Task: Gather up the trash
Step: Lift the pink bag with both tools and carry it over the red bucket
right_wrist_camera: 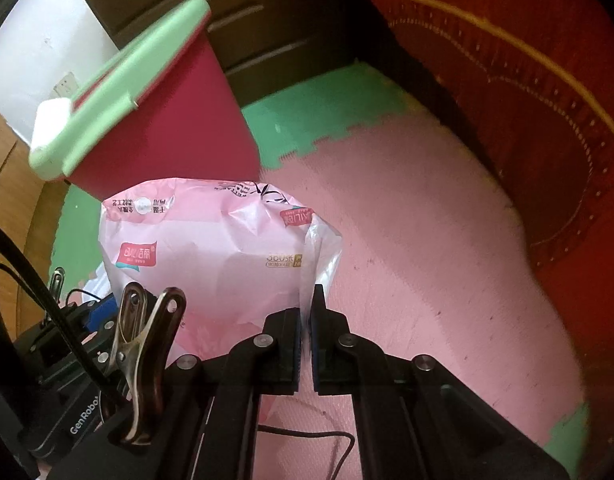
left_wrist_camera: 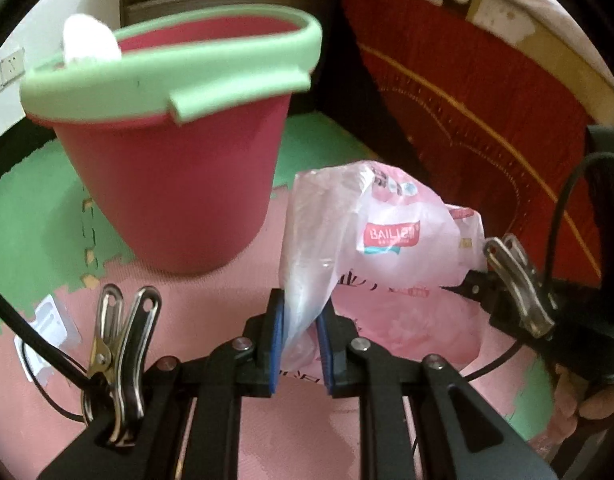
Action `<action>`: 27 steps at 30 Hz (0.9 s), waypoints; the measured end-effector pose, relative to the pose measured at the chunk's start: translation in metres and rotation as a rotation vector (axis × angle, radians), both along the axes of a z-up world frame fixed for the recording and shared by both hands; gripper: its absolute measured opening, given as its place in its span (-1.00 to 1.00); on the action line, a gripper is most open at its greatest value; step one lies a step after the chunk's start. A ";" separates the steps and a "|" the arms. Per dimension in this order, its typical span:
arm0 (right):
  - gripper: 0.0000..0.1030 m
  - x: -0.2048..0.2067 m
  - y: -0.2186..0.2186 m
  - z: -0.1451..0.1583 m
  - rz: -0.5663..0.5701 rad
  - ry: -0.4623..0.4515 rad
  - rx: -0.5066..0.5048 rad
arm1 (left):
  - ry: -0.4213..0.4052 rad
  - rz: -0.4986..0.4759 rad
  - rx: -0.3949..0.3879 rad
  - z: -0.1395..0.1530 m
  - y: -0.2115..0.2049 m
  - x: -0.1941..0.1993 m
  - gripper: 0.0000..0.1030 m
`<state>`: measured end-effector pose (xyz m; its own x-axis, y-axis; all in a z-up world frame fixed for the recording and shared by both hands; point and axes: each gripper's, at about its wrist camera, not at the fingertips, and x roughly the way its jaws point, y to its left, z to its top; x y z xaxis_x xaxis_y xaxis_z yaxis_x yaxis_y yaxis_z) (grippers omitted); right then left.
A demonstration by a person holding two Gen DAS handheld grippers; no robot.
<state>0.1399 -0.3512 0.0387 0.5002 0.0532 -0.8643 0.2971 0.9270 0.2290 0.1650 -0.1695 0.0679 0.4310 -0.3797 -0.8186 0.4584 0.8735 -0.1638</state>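
A pink and clear plastic bag (left_wrist_camera: 387,236) with printed labels hangs between both grippers above the pink foam mat. My left gripper (left_wrist_camera: 301,312) is shut on the bag's left edge. My right gripper (right_wrist_camera: 306,312) is shut on the bag's right edge (right_wrist_camera: 319,256); the bag (right_wrist_camera: 211,252) fills the left middle of the right wrist view. A red bucket with a green rim (left_wrist_camera: 179,168) stands just behind and left of the bag, with something white (left_wrist_camera: 91,42) at its rim. The bucket also shows in the right wrist view (right_wrist_camera: 167,120). The right gripper shows in the left wrist view (left_wrist_camera: 519,288).
The floor is pink (right_wrist_camera: 407,240) and green (left_wrist_camera: 31,216) foam mat. A red patterned cloth (left_wrist_camera: 487,100) hangs on the right. A dark wooden cabinet (right_wrist_camera: 267,32) stands behind the bucket. A white packet (left_wrist_camera: 47,332) lies on the mat at the left. Black cables run near both grippers.
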 end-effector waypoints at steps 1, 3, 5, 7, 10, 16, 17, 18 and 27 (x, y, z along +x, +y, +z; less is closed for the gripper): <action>-0.91 -0.001 0.001 0.004 -0.002 -0.014 -0.010 | -0.010 0.001 -0.005 0.004 0.000 -0.001 -0.69; -0.91 -0.001 0.004 0.010 -0.003 -0.036 -0.026 | -0.029 0.006 -0.015 0.012 0.001 -0.002 -0.69; -0.91 -0.004 0.006 0.019 -0.003 -0.058 -0.043 | -0.045 0.011 -0.027 0.019 0.003 -0.002 -0.69; -0.91 -0.006 0.009 0.029 -0.003 -0.083 -0.063 | -0.066 0.017 -0.036 0.027 0.005 -0.003 -0.69; -0.91 -0.007 0.014 0.044 0.001 -0.129 -0.093 | -0.104 0.030 -0.047 0.043 0.006 -0.002 -0.69; -0.91 -0.002 0.024 0.087 0.017 -0.245 -0.137 | -0.121 0.087 -0.112 0.078 0.017 0.013 -0.70; -0.91 0.001 0.025 0.094 0.024 -0.264 -0.139 | -0.129 0.095 -0.119 0.082 0.021 0.017 -0.70; -0.91 0.005 0.026 0.102 0.033 -0.282 -0.144 | -0.139 0.105 -0.124 0.086 0.023 0.021 -0.70; -0.91 0.039 0.047 0.140 0.096 -0.391 -0.204 | -0.215 0.187 -0.147 0.110 0.037 0.061 -0.70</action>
